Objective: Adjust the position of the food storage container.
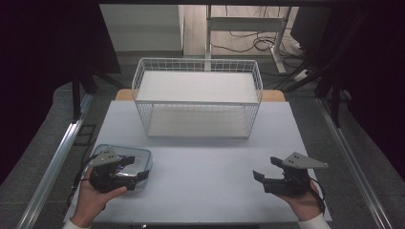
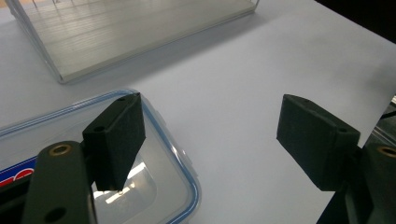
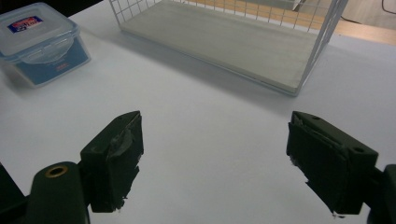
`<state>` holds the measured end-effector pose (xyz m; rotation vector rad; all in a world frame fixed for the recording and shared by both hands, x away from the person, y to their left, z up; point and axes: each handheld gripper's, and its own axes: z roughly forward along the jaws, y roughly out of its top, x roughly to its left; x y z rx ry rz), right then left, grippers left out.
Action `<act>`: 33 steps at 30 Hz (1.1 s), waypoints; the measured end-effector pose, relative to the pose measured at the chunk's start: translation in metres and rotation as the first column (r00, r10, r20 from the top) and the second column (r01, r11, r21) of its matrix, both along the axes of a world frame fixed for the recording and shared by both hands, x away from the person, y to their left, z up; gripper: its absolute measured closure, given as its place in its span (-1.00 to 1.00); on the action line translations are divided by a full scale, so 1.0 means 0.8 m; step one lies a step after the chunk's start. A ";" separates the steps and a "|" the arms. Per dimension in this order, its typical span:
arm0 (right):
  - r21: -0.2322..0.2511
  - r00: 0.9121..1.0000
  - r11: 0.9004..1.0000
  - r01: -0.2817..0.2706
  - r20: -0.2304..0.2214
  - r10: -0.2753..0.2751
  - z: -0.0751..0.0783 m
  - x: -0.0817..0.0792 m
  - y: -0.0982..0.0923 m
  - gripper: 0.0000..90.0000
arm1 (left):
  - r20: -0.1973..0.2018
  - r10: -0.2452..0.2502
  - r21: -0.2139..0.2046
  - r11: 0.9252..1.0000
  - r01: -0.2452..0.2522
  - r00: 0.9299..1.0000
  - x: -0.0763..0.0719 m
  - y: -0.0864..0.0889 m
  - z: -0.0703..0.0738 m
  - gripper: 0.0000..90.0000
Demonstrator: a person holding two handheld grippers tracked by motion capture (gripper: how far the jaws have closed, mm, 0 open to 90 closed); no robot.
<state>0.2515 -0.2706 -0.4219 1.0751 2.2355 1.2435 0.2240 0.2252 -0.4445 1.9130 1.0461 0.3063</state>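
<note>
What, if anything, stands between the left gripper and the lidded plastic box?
Nothing visible: the left gripper hovers open right over the lidded plastic box, one jaw above its lid and the other over the bare table.

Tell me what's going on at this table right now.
A person holds a gripper in each hand over a white table. The left gripper hovers with open jaws over a clear lidded plastic container at the near left, one jaw above the lid and the other beyond its edge; nothing is gripped. The right gripper is open over bare table at the near right. A white two-level wire rack stands empty at the far side.
</note>
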 end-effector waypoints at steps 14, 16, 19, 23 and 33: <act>-0.014 1.000 1.000 -0.014 -0.014 0.014 -0.004 -0.002 0.004 -0.55 | 0.018 0.020 -0.006 1.000 -0.020 1.000 -0.010 0.006 0.004 -0.48; -0.015 1.000 1.000 -0.006 -0.019 0.006 -0.005 -0.001 0.004 -0.54 | 0.019 0.023 0.000 1.000 -0.023 1.000 -0.011 0.005 0.003 -0.49; -0.024 1.000 1.000 -0.003 -0.017 0.002 -0.005 0.000 0.003 -0.53 | 0.020 0.025 0.002 1.000 -0.025 0.999 -0.012 0.005 0.003 -0.49; -0.020 1.000 1.000 0.000 -0.023 -0.001 -0.004 0.002 0.001 -0.53 | 0.017 0.032 0.003 0.999 -0.032 0.999 -0.009 0.005 0.003 -0.49; -0.025 1.000 1.000 -0.002 -0.028 0.001 -0.004 0.000 0.005 -0.51 | 0.009 0.055 0.001 0.998 -0.055 0.998 -0.010 0.012 0.008 -0.50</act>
